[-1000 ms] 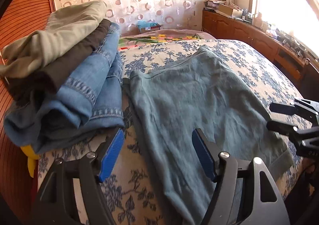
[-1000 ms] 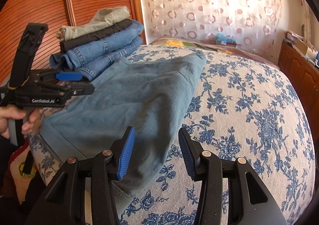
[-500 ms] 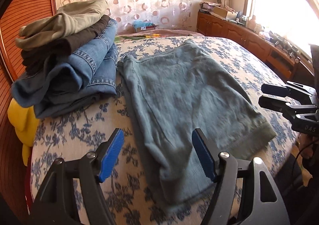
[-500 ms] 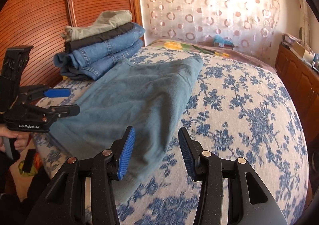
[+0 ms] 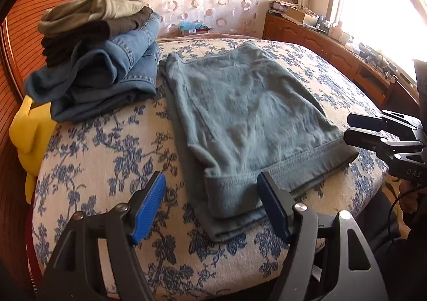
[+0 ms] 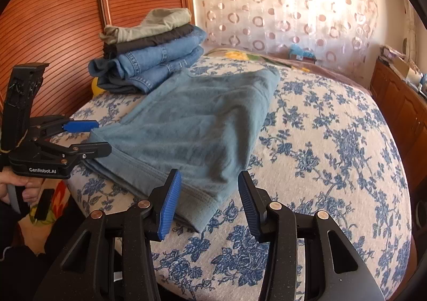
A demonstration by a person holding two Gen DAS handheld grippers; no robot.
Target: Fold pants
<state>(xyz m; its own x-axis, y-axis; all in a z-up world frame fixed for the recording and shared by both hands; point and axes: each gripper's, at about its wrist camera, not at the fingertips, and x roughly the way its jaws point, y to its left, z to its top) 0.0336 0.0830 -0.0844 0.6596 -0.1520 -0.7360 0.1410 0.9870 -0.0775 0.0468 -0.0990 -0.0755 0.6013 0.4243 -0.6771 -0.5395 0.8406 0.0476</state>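
Grey-blue pants [image 5: 240, 114] lie flat on the floral bed, folded lengthwise, with the hem end toward me; they also show in the right wrist view [image 6: 197, 130]. My left gripper [image 5: 212, 207] is open and empty, just short of the hem's left corner. My right gripper [image 6: 206, 199] is open and empty, its fingers straddling the hem's right corner from just above. Each gripper shows in the other's view: the right gripper [image 5: 360, 130] at the hem's right end, the left gripper [image 6: 88, 138] at its left end.
A stack of folded jeans and trousers [image 5: 98, 55] sits at the bed's far left by the wooden headboard [image 6: 66, 7]. A yellow object [image 5: 29, 127] is wedged beside it. A wooden cabinet [image 5: 333, 47] runs along the window side. Bare floral bedspread [image 6: 333, 141] lies right of the pants.
Both grippers have pulled back toward the foot of the bed. The pants' hem end, earlier running out of view below the fingers, now lies in full view on the bed.
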